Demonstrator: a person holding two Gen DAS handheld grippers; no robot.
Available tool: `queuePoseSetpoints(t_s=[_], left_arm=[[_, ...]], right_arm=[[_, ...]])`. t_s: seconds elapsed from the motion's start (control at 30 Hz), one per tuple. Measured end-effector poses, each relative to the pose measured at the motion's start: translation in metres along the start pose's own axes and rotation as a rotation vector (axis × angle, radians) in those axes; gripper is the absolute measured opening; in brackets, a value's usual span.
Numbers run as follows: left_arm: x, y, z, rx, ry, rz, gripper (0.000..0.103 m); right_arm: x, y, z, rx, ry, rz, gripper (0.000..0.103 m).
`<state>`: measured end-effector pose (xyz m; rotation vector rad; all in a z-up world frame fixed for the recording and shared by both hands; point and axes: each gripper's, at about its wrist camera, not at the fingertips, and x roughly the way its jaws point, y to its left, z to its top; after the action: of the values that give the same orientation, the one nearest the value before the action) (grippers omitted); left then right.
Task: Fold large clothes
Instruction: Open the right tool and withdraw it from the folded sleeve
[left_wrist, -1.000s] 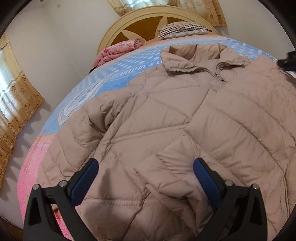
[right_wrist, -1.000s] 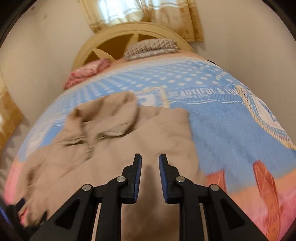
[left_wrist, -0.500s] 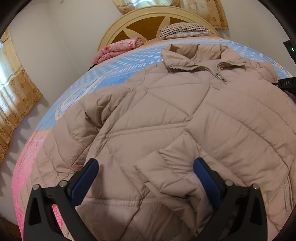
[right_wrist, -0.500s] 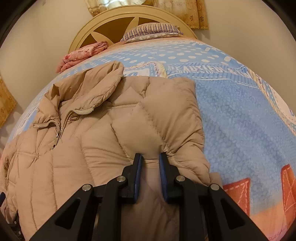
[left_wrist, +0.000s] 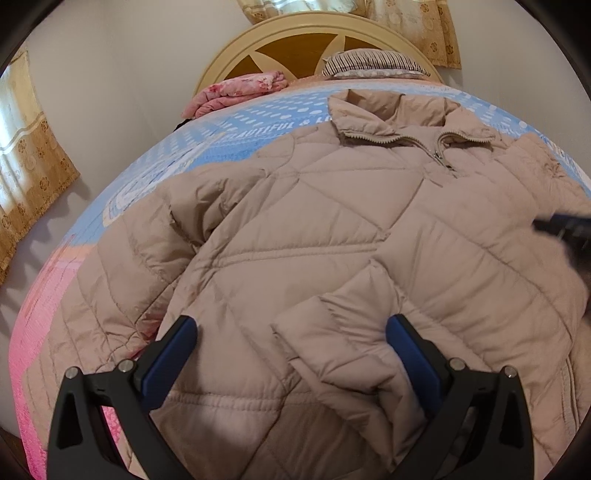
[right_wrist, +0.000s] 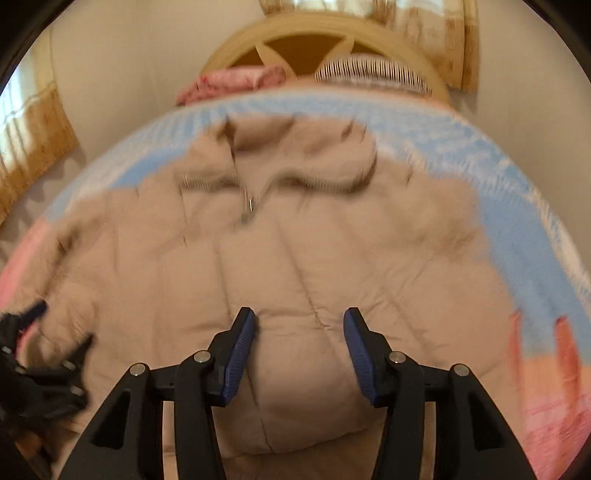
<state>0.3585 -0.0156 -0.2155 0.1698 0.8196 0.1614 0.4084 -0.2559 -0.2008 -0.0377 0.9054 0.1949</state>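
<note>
Here the left tool (left_wrist: 291, 350) gapes wide over a sleeve (left_wrist: 332, 332) laid across the jacket (left_wrist: 332, 221); the right tool (right_wrist: 299, 347) hangs open, empty. The jacket lies face-up on the bed (left_wrist: 221, 136). Sleeves appear folded in; body folds remain. Motion blur hides detail in the right view.

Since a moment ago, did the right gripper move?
Yes. The right gripper has let go and swung left: the jacket collar now sits centred under the headboard, and its fingers stand apart.
</note>
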Motion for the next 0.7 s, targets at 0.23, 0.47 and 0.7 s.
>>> queuePoseSetpoints(t_s=[0.23,0.47,0.7], left_arm=[[0.002,0.002,0.000,-0.010,0.009,-0.014,0.103],[0.004,0.005,0.000,-0.025,0.017,-0.032,0.103],[-0.006,0.028,0.000,-0.073,0.045,-0.108,0.103]], right_arm=[[0.011,0.001,-0.002,0.002,0.011,-0.007,0.051],[-0.043,0.049,0.000,-0.032,-0.057,0.023,0.051],[-0.010,0.080,-0.028,-0.147,-0.021,-0.024,0.052]])
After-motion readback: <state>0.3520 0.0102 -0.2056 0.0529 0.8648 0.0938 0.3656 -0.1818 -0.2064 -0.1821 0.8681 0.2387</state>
